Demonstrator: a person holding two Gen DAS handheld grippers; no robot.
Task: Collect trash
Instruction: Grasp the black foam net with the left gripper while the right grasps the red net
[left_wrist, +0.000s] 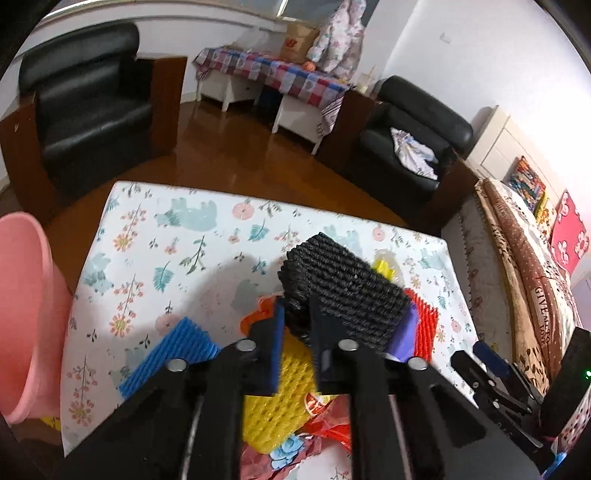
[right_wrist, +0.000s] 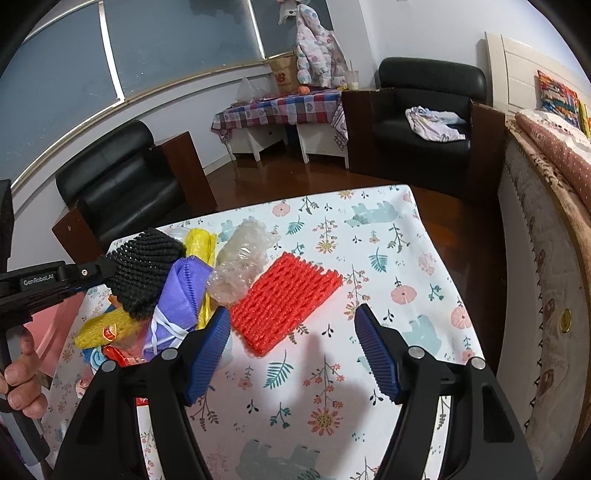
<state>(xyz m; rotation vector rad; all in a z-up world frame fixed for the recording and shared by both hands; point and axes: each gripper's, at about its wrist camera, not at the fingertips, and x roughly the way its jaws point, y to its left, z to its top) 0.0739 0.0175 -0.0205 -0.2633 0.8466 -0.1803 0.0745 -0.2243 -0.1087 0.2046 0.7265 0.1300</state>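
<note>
The left tool (left_wrist: 295, 332), at the lower centre of the left wrist view, is closed nearly shut on the black foam mesh fruit sleeve (left_wrist: 343, 288), its blue pads pinching the near edge of that piece. In the right wrist view the same black sleeve (right_wrist: 144, 273) sits at the left of the frame, gripped at the tip of the left tool and apparently raised a little above the heap. The right tool (right_wrist: 291, 350), at the lower centre of that view, stands wide open with nothing between its pads, hovering over bare cloth just below the red foam mesh sleeve (right_wrist: 284, 299).

The rest of the trash lies on the flower-printed desk (right_wrist: 369, 369): a purple folded mask-like piece (right_wrist: 181, 291), a crumpled clear plastic bottle (right_wrist: 240, 258), a yellow plastic bag (right_wrist: 199, 240), a yellow foam mesh sleeve (left_wrist: 280, 398) and a blue foam mesh sleeve (left_wrist: 173, 354), with red wrappers under them.

A pink plastic bin (left_wrist: 26, 317) stands at the left edge of the left wrist view, beside the desk; its inside is not visible. By my judgement the collecting is at an early stage: one piece is in hand but not yet dropped, and most of the heap remains to be moved.
</note>
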